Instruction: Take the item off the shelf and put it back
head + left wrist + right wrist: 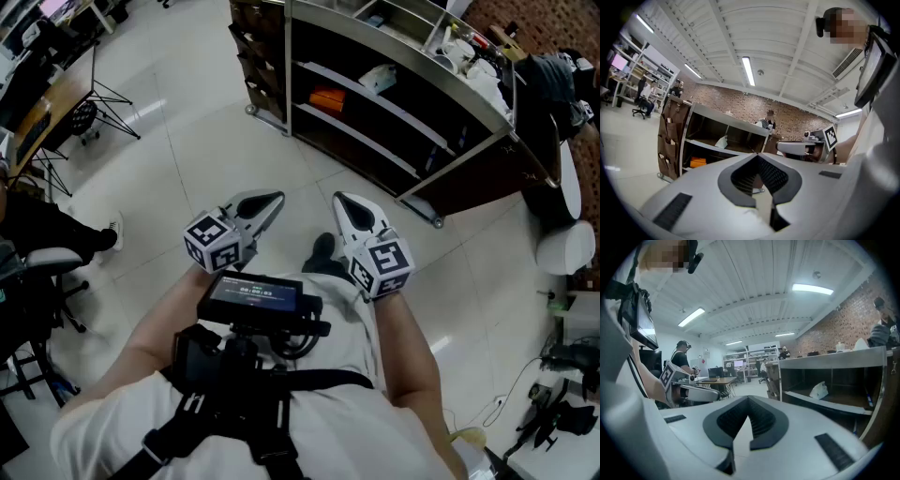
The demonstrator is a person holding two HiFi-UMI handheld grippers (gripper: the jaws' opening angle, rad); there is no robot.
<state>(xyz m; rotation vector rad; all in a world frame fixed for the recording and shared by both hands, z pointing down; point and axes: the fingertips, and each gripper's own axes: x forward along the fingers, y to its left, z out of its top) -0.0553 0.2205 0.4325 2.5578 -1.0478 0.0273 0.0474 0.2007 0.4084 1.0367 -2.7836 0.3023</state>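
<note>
Holding both tools close to our tummy, we keep the left tool (267, 206) and the right tool (349, 208) squeezed closed, with nothing in them. We think the taking step has not begun. Next we must walk up to the shelf (403, 49) and open a tool. Far off, a white bag (378, 78) slumps on the middle board; we cannot tell which way it points. Below, an orange box (328, 98) lies flat, long side along the shelf.
</note>
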